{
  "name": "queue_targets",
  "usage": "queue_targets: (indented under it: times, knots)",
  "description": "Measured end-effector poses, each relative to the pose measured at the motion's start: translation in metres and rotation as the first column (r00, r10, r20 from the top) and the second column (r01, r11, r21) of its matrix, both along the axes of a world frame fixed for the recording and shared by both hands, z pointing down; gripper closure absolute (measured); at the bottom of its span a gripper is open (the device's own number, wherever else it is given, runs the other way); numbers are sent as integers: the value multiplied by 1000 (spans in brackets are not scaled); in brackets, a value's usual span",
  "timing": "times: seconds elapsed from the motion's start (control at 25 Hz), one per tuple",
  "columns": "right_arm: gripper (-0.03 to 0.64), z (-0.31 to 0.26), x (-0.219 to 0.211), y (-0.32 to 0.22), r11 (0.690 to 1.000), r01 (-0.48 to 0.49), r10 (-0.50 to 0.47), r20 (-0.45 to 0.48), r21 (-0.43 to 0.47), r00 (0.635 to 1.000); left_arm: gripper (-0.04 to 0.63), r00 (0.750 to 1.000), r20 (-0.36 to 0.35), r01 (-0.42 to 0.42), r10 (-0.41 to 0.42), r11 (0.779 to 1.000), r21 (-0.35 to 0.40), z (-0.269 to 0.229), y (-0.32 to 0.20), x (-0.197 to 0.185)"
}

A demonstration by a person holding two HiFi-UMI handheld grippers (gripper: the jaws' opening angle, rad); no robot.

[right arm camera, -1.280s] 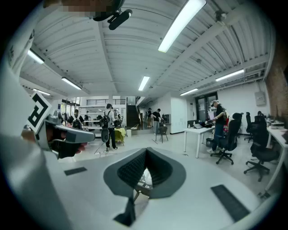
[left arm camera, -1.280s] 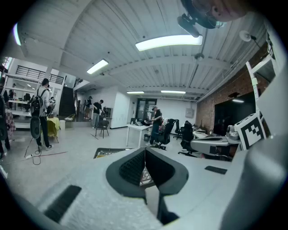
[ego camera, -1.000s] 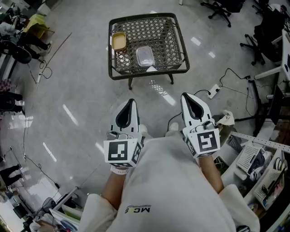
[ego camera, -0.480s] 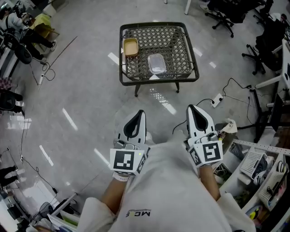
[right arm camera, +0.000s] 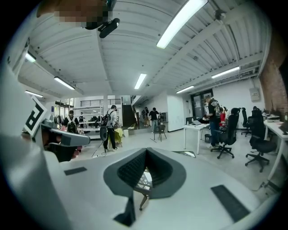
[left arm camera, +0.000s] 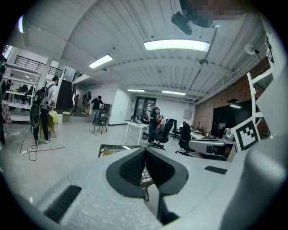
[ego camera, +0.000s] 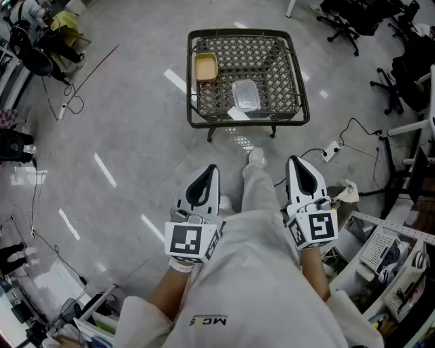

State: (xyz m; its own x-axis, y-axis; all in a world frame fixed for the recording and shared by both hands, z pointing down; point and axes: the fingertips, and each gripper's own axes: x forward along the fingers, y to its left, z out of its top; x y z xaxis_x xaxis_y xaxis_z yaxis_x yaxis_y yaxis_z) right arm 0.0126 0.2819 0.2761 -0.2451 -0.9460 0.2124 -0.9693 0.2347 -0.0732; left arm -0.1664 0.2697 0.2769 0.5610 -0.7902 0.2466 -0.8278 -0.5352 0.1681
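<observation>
At the far left of the head view, black cables (ego camera: 71,102) are trailing across the glossy grey floor (ego camera: 122,136). Lower centre-left, the left gripper (ego camera: 210,170), a smooth white shell with black ribbed pads, is pointing up the frame. Its jaws are pressing together on nothing, and its own view is showing the pads meeting at the tip, with only a sliver of mesh visible beneath them. Above centre, well apart from both tools, a low square table (ego camera: 238,31) of dark woven wire is carrying a shallow tan tray (ego camera: 206,66) at its left side. A clear plastic container (ego camera: 245,94) is sitting near the middle, its contents too small to make out. Between the tools a white trouser leg (ego camera: 257,190) is stretching forward, its shoe (ego camera: 255,155) near the table. Lower centre-right, the right gripper (ego camera: 295,162) is likewise sitting closed and empty. At the right edge, black office chairs (ego camera: 353,13) are being cut off by the frame, and a white power strip (ego camera: 332,148) is lying on the floor.
</observation>
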Motion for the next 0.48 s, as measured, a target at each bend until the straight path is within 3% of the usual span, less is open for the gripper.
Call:
queue_targets:
  times: [0.48]
  knots:
    - [600, 15, 34, -181, 989, 140, -143, -48, -53, 989, 571, 998, 44, 45, -41, 995, -84, 16, -159, 47]
